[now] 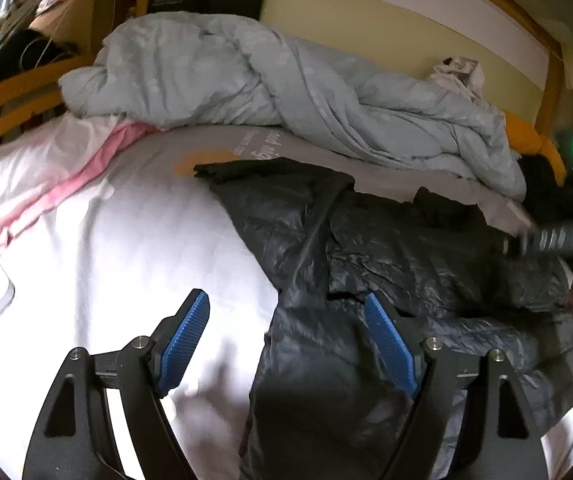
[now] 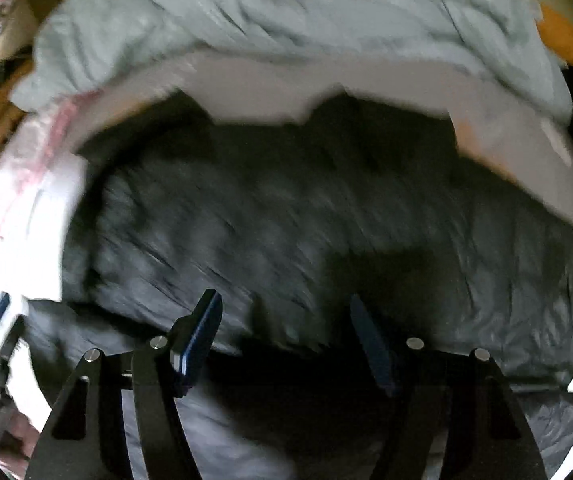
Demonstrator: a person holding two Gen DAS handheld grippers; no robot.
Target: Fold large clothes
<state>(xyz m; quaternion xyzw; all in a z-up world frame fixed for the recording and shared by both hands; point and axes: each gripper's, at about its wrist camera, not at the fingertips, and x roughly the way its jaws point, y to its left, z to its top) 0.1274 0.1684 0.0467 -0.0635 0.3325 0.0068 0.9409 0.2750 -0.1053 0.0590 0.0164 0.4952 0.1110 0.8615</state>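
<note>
A dark puffer jacket [image 1: 426, 264] lay spread across the white sheet [image 1: 146, 248] of a bed, apparently laid flat so its parts could be folded over one another; a crumpled pale blue duvet [image 1: 286, 92] was heaped toward twelve o'clock, seemingly pushed back to free working room, with a pink-and-white cloth [image 1: 66, 168] bunched at about ten o'clock.

The left gripper [image 1: 286, 340] hung over the jacket's near left edge with its jaws spread wide and nothing between them; its left blue pad [image 1: 184, 344] stood over bare sheet and its right pad [image 1: 390, 348] over dark fabric, so the jacket's border ran up between the jaws, from six o'clock toward twelve; whether either pad touched the cloth could not be told.

The right gripper [image 2: 286, 336] was likewise released and empty; in its heavily blurred view the jacket [image 2: 306, 208] filled the middle from nine o'clock round to three, lying beneath and beyond both jaws; that gripper appeared at three o'clock in the left camera as a dark blur [image 1: 558, 236].

Judging by the open jaws and the flat garment, neither side had yet taken hold for a fold.
</note>
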